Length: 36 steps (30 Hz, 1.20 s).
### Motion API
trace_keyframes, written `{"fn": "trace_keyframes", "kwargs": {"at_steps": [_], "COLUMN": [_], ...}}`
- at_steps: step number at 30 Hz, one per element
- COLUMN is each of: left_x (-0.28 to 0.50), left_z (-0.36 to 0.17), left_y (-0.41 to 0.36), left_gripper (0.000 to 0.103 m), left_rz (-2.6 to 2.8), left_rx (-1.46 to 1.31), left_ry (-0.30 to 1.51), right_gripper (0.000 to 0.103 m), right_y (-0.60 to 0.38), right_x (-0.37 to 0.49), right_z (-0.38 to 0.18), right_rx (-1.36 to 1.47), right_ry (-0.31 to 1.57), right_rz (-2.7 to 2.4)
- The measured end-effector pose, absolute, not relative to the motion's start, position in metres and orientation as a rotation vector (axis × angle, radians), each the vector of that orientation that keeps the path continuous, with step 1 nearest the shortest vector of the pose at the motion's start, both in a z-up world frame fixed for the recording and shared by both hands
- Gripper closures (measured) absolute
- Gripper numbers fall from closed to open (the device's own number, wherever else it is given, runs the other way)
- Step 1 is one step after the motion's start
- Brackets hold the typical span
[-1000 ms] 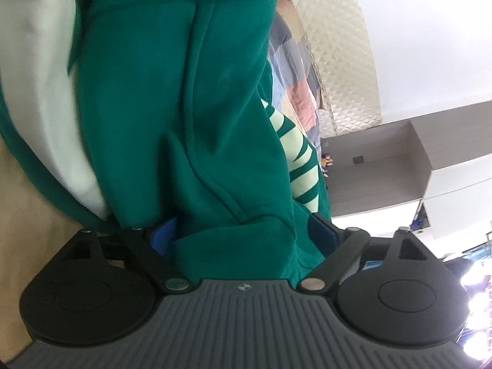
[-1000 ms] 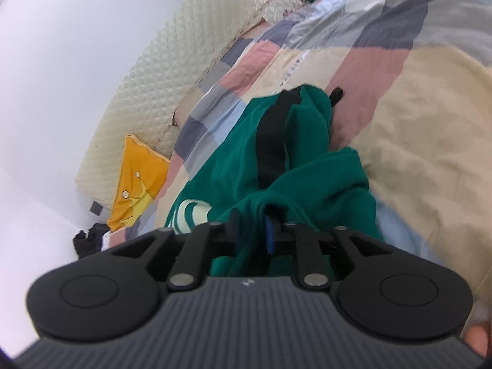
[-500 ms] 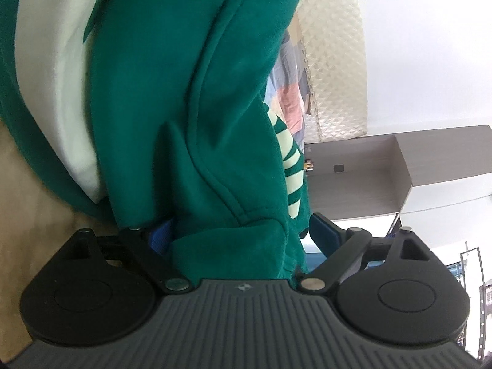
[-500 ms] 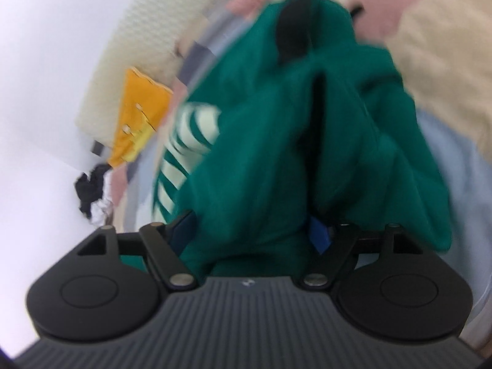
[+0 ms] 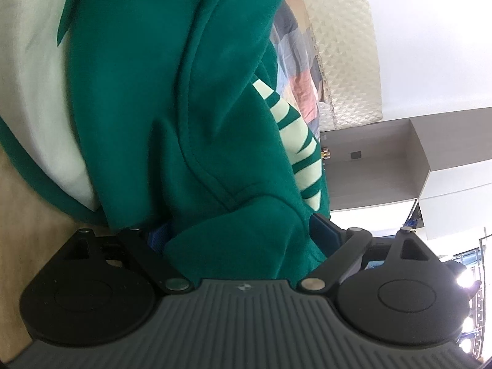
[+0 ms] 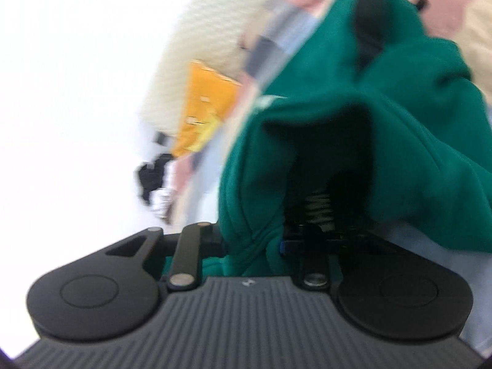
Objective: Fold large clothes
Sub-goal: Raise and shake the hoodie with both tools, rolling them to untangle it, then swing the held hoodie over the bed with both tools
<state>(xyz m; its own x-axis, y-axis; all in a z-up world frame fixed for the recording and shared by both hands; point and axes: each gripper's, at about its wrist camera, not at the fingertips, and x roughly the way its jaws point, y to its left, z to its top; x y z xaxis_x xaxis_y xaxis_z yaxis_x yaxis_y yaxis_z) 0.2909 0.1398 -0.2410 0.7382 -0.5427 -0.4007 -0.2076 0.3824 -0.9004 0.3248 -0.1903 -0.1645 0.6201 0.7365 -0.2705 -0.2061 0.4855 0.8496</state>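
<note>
Nearest to me, my left hand-held gripper has its jaws set wide and clamped on a thick bunch of the green sweatshirt, which fills the gap from pad to pad and runs up toward twelve o'clock, covering most of that view. At nine o'clock a pale panel of the same garment shows, edged in green, and toward three o'clock from the bunch lies a print of pale stripes. Beyond the cloth, at one o'clock, I see a strip of the patchwork bed cover and behind it the quilted cream headboard. Farther still, at three o'clock, an open grey cabinet niche holds little that I can make out: a dark square on its back wall and a small brass-coloured thing at its near edge. My right hand-held gripper is closing, its jaws narrow, with a fold of the sweatshirt pinched between them; the view is blurred, so the pads are hard to read. From there the garment rises as a hollow heap toward one o'clock, with a dark band at its top, lying on the bed cover. Past it, at eleven o'clock, a yellow cushion leans by the headboard, and a black bundle sits at nine o'clock against the white wall.
</note>
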Motion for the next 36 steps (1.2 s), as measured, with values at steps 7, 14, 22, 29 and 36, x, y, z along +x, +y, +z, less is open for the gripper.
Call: {"fn": "trace_keyframes", "kwargs": {"at_steps": [7,14,22,29,36], "left_x": [0.296,0.303,0.270,0.230,0.192], "left_z": [-0.247,-0.232,-0.201,-0.163,-0.104], "left_y": [0.146,0.133,0.129,0.129,0.133], "left_gripper": [0.023,0.079,0.086,0.087,0.088], "left_rz": [-0.224,-0.183,-0.218,-0.319,-0.357], "left_rx": [-1.163,-1.007,-0.940,-0.882,-0.882], "left_ry": [0.763,0.743,0.543,0.400,0.218], "right_gripper": [0.073,0.073,0.073,0.073,0.073], "right_y": [-0.193,-0.191,-0.195,-0.200,-0.204], "right_x": [0.314,0.316,0.310,0.287,0.254], "right_z": [-0.153,-0.161,-0.157,-0.135,-0.064], "right_rx": [0.888,0.851,0.831,0.833,0.767], "right_ry": [0.607,0.630,0.591,0.520,0.385], "right_rz": [0.727,0.716,0.681,0.726,0.802]}}
